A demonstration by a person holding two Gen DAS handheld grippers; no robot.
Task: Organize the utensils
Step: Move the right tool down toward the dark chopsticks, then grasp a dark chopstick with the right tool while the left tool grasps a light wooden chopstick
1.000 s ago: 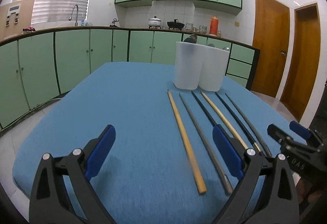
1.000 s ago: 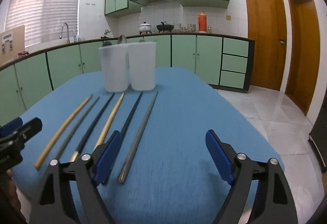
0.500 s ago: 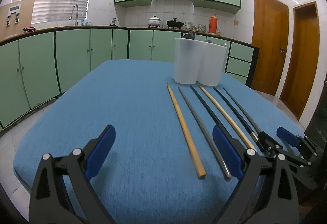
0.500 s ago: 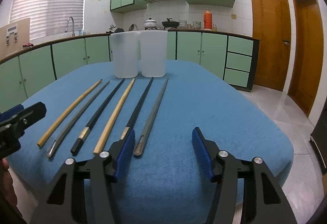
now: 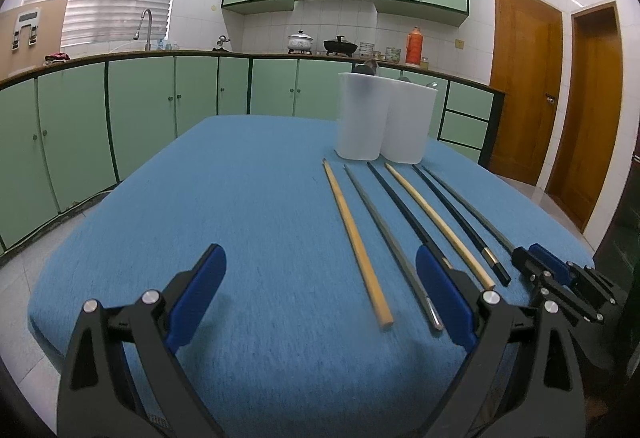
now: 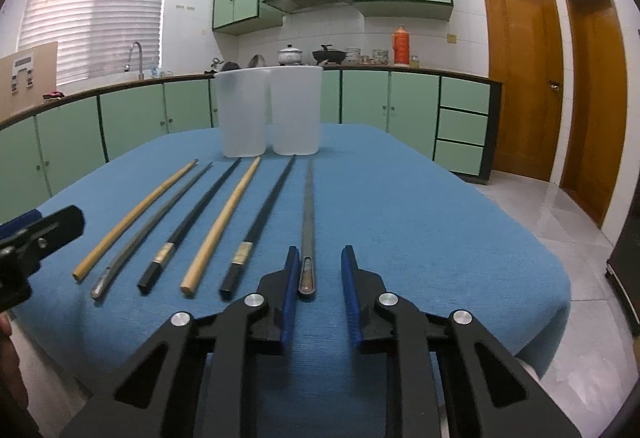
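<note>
Your right gripper (image 6: 320,266) sits low over the near edge of the blue-covered table (image 6: 420,222). Its jaws are closing, with the thick end of the grey chopstick (image 6: 308,222) between the two blue pads; that end lies close to the left pad (image 6: 291,278), with a clear gap to the right pad. The pads do not yet press on it, so nothing is gripped.

The grey chopstick is the rightmost of six sticks laid side by side, all pointing away from you toward the two white containers (image 6: 270,110) at the far side of the table. To its left, in order: a black chopstick with a gold band (image 6: 260,222), a pale wooden one (image 6: 222,222), a second black one (image 6: 200,214), a second grey one (image 6: 156,226) and a second wooden one (image 6: 136,214). All six lie flat on the cloth, apart from one another.

Your left gripper (image 5: 320,290) hangs over bare cloth to the left of the row, jaws spread wide and holding nothing. In its view the near ends of the leftmost wooden and grey sticks lie between its pads, nearer the right pad.

Utensil tops show above the rim of the containers; what kind, you cannot tell.
</note>
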